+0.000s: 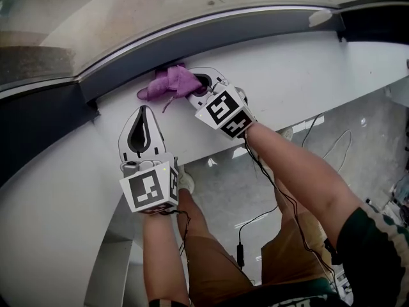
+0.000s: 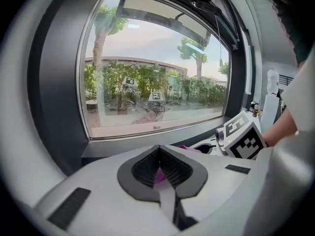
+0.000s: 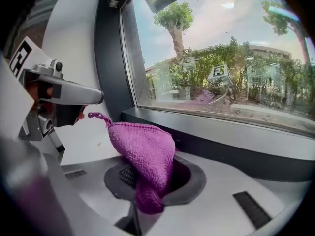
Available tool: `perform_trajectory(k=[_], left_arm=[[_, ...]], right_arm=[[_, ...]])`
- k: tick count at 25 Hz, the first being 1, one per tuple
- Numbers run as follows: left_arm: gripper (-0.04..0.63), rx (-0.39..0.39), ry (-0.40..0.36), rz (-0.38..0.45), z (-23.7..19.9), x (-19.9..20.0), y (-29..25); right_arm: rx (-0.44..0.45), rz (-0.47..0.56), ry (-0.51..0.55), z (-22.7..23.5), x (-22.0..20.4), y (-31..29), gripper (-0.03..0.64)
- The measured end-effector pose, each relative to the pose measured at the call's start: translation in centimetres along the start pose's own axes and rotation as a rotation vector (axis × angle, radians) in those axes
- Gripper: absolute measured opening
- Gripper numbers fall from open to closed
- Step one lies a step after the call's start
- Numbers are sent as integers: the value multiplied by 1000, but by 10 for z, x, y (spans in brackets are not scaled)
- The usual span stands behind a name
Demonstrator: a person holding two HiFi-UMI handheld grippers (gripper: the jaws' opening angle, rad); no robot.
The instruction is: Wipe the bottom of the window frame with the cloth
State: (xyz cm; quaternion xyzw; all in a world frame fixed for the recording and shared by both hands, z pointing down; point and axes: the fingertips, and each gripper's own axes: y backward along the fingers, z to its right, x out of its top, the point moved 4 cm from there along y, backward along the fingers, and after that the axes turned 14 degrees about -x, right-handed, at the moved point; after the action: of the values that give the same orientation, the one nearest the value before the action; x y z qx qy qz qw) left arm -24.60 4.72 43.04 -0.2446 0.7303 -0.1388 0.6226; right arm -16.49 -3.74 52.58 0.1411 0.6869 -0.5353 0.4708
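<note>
A purple knitted cloth (image 1: 167, 82) lies bunched on the white sill (image 1: 307, 75), right against the dark bottom rail of the window frame (image 1: 211, 40). My right gripper (image 1: 187, 89) is shut on the cloth (image 3: 142, 149), which bulges up out of its jaws towards the rail (image 3: 221, 141). My left gripper (image 1: 142, 112) rests on the sill a little nearer and to the left, jaws shut with nothing clamped. In the left gripper view, a strip of the cloth (image 2: 189, 147) shows beyond that gripper (image 2: 160, 168), next to the right gripper's marker cube (image 2: 243, 139).
The sill runs along under the window, with a dark side frame (image 1: 38, 133) at the left. A white bottle (image 2: 270, 102) stands at the sill's far right. Below the sill are a grey floor with cables (image 1: 255, 219) and the person's legs.
</note>
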Motion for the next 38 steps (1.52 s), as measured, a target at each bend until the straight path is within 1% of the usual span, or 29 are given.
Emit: perform_trajectory(k=[4, 10, 19, 26, 28, 33, 38], left_arm=[[9, 5, -5, -9, 17, 2, -13], [9, -16, -15, -13, 36, 5, -27], [9, -34, -21, -19, 59, 8, -42], [9, -54, -36, -26, 75, 12, -52], [9, -61, -41, -29, 83, 14, -59], [9, -83, -61, -41, 115, 19, -95], [9, -101, -70, -51, 119, 19, -95]], right_arm=[[-3, -3, -3, 21, -9, 11, 87], [-5, -9, -7, 38, -20, 24, 87], [-38, -13, -14, 62, -31, 41, 87], [-40, -15, -7, 76, -37, 53, 87], [-48, -17, -15, 86, -41, 57, 87], [-65, -20, -44, 129, -60, 69, 87], [-84, -11, -43, 130, -56, 73, 87]])
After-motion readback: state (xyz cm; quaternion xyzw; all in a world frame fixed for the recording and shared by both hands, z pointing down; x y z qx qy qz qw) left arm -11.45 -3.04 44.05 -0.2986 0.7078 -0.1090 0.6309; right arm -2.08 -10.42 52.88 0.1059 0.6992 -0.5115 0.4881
